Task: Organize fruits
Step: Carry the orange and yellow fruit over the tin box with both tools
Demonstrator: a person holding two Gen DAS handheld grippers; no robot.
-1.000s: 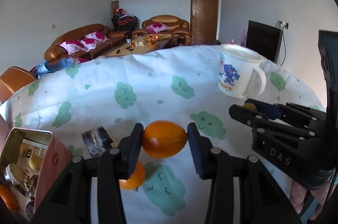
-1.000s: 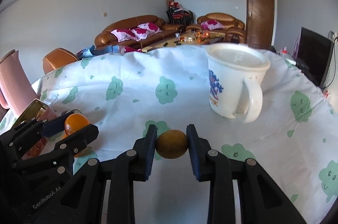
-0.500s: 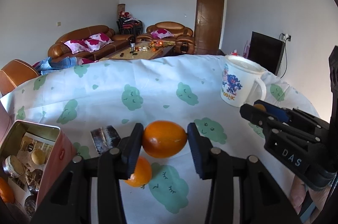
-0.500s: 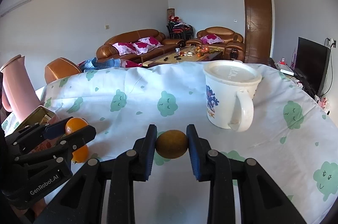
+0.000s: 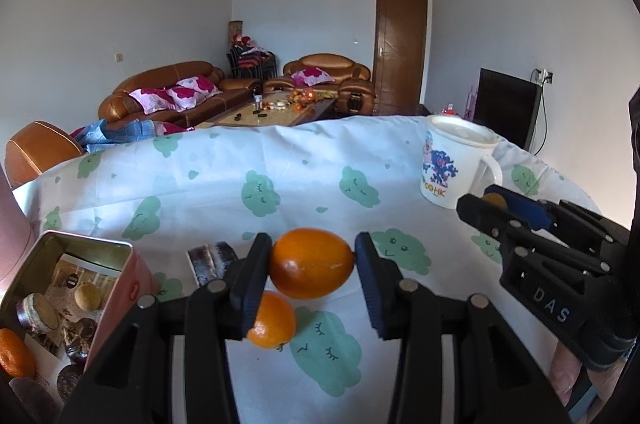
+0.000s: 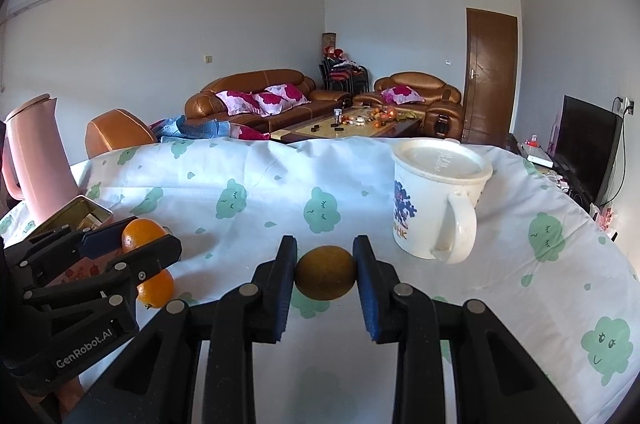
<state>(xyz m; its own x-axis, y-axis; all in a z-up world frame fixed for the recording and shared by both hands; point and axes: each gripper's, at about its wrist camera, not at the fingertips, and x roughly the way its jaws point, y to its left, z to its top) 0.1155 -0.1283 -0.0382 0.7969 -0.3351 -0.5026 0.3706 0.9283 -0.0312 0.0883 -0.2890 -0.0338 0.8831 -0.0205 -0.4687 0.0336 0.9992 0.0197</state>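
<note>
My left gripper (image 5: 313, 264) is shut on a bright orange fruit (image 5: 311, 263), held above the table's cloud-print cloth (image 5: 224, 184). Below it a second orange (image 5: 274, 320) lies on the cloth. My right gripper (image 6: 325, 273) is shut on a small brownish-green fruit (image 6: 325, 273), also off the cloth. In the right wrist view the left gripper (image 6: 132, 244) shows at the left with its orange (image 6: 141, 233), and the loose orange (image 6: 157, 289) sits under it. In the left wrist view the right gripper (image 5: 486, 200) reaches in from the right.
A white lidded mug (image 6: 438, 206) stands right of centre. An open pink tin (image 5: 60, 304) with snacks and an orange sits at the near left, a dark packet (image 5: 211, 260) beside it. A pink kettle (image 6: 34, 156) stands at the far left. Sofas and a coffee table lie beyond.
Both grippers have lifted and tipped up a little, so more of the room shows. The mug looks farther from the right gripper. Both fruits stay gripped.
</note>
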